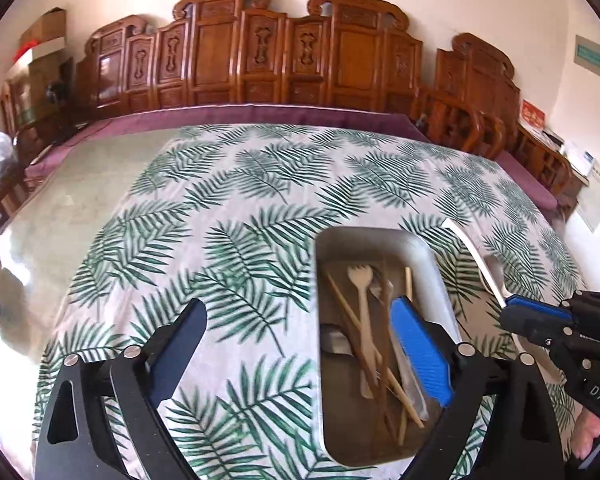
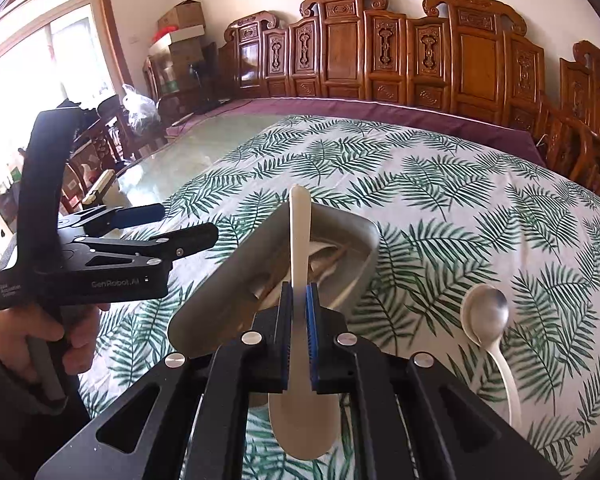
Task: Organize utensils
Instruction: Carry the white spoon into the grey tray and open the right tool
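Note:
A grey metal tray (image 1: pixel 380 236) sits on the leaf-print tablecloth and holds a wooden fork (image 1: pixel 360 300), chopsticks (image 1: pixel 352 320) and other utensils. My left gripper (image 1: pixel 300 324) is open, its right finger over the tray. My right gripper (image 2: pixel 299 292) is shut on a white spoon (image 2: pixel 300 220), handle pointing forward over the tray (image 2: pixel 236 268), bowl toward the camera. In the left wrist view it (image 1: pixel 540 316) holds that spoon (image 1: pixel 476 256) right of the tray. Another white spoon (image 2: pixel 484 316) lies on the cloth to the right.
The leaf-print tablecloth (image 1: pixel 240 200) covers a glass-topped table (image 1: pixel 80 208). Carved wooden chairs (image 1: pixel 280 52) line the far edge. Boxes (image 2: pixel 180 28) and a plastic bag (image 2: pixel 140 106) stand at the far left near a window.

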Tool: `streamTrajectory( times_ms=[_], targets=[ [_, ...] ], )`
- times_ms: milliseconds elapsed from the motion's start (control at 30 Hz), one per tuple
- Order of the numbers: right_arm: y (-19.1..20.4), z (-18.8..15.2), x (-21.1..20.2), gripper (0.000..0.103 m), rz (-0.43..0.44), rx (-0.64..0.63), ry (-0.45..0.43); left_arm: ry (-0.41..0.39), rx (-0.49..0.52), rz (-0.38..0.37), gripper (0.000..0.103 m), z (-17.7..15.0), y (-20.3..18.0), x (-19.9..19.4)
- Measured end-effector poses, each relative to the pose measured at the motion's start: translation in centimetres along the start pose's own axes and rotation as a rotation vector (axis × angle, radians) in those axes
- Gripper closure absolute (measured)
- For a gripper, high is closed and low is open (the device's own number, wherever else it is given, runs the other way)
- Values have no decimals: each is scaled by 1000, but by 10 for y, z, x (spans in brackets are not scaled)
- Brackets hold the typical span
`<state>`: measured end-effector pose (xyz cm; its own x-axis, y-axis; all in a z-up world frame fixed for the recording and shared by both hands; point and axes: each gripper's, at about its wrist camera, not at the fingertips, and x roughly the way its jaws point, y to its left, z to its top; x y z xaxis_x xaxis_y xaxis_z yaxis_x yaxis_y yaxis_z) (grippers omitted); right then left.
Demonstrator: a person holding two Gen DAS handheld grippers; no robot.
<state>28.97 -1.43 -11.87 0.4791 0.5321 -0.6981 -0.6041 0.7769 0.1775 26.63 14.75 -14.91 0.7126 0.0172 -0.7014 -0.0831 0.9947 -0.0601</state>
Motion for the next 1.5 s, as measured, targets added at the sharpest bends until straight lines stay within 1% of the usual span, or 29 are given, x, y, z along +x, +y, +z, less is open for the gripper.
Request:
streamTrajectory(
  times_ms=[100, 267, 467, 700, 1033, 1233, 1333, 1500],
  targets=[
    [2, 5, 11, 95, 5, 12, 6, -13, -8, 18, 11, 2, 6, -2],
    [5, 11, 29, 95, 6, 32, 14, -21, -37, 17, 11, 5, 16, -5],
    [0, 15, 53, 95, 11, 77, 37, -30, -49, 22, 11, 7, 21, -6],
    [9, 3, 69, 95, 71, 136, 63, -29, -72, 30, 11, 8, 29, -7],
    [17, -7, 86, 94, 85, 154, 94, -31, -75, 35, 11, 8, 30, -8],
    [13, -8, 76, 93, 92, 142, 67, -32, -70, 36, 11, 7, 28, -8],
    [7, -8, 57, 93, 95, 104, 34, -34, -67, 32, 11, 7, 27, -8],
    [-18, -12, 15, 93, 45, 37, -5, -38, -57, 21, 11, 5, 21, -10]
  ],
)
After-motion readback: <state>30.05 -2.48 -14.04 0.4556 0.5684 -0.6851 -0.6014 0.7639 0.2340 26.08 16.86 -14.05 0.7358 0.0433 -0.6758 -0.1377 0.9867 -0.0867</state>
